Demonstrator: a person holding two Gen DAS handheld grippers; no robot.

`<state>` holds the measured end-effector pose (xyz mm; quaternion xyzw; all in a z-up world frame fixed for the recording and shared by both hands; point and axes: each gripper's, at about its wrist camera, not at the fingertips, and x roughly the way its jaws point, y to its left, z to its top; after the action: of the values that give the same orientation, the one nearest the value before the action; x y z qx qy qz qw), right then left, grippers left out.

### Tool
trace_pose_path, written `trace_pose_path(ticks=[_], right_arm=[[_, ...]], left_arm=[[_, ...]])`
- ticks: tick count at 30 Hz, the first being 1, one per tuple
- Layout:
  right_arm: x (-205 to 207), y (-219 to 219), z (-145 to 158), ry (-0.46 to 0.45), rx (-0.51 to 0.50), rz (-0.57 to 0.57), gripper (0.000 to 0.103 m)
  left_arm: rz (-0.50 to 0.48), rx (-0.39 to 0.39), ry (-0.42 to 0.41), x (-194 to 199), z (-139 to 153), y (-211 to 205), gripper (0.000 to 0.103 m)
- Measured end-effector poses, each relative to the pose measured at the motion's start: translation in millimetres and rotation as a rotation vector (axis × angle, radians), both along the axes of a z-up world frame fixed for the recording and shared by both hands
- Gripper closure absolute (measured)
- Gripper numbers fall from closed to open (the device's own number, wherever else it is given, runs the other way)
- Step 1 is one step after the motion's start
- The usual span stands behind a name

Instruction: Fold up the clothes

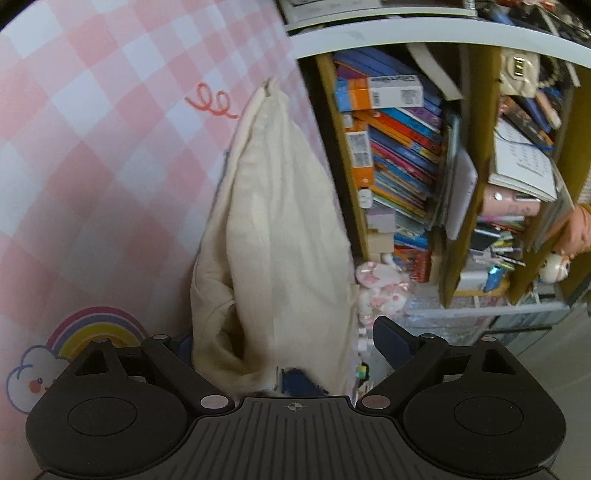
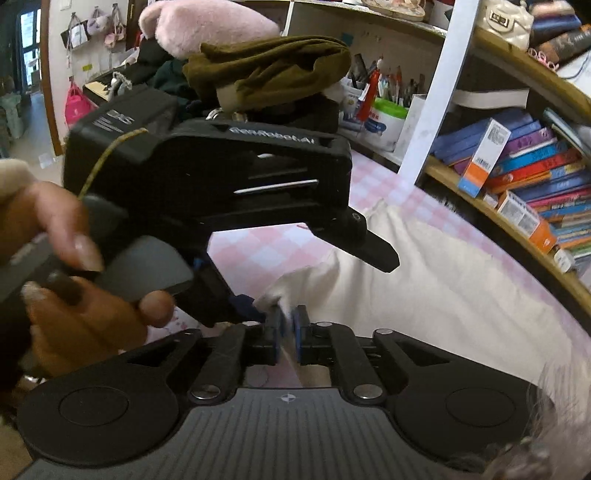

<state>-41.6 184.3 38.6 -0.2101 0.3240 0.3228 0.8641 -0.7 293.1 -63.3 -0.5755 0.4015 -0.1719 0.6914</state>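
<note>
A cream garment [image 1: 280, 221] lies lengthwise on the pink checked sheet [image 1: 92, 147], close to the sheet's right edge beside a bookshelf. My left gripper [image 1: 286, 343] is open, its fingers spread wide on either side of the garment's near end; the left finger is partly hidden behind the cloth. In the right wrist view the same cream garment [image 2: 424, 280] spreads away to the right. My right gripper [image 2: 288, 325] is shut on its near corner, with a strip of cloth pinched between the blue pads [image 2: 301, 325]. A hand [image 2: 74, 266] holds the left tool's black housing [image 2: 207, 173] just above.
A bookshelf [image 1: 406, 155] crammed with colourful books runs along the sheet's right edge. An olive cloth [image 2: 269, 70] and a pink plush [image 2: 207, 26] sit piled at the back. A pen cup [image 2: 384, 118] stands behind them. A rainbow print [image 1: 96, 332] marks the sheet.
</note>
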Motion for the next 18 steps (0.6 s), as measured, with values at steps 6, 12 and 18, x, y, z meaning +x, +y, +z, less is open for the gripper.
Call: trace_pose_path(ticks=[6, 12, 18], right_arm=[[0, -27, 5, 0.007, 0.024, -0.060, 0.042], [19, -80, 15, 0.041, 0.064, -0.206, 0.024], [68, -109, 28, 0.052, 0.048, -0.403, 0.012]], left_arm=[[0.023, 0.010, 0.042, -2, -8, 1, 0.028], [0.045, 0.020, 0.085, -4, -16, 2, 0.072], [0.055, 0.140, 0.055, -8, -5, -3, 0.094]])
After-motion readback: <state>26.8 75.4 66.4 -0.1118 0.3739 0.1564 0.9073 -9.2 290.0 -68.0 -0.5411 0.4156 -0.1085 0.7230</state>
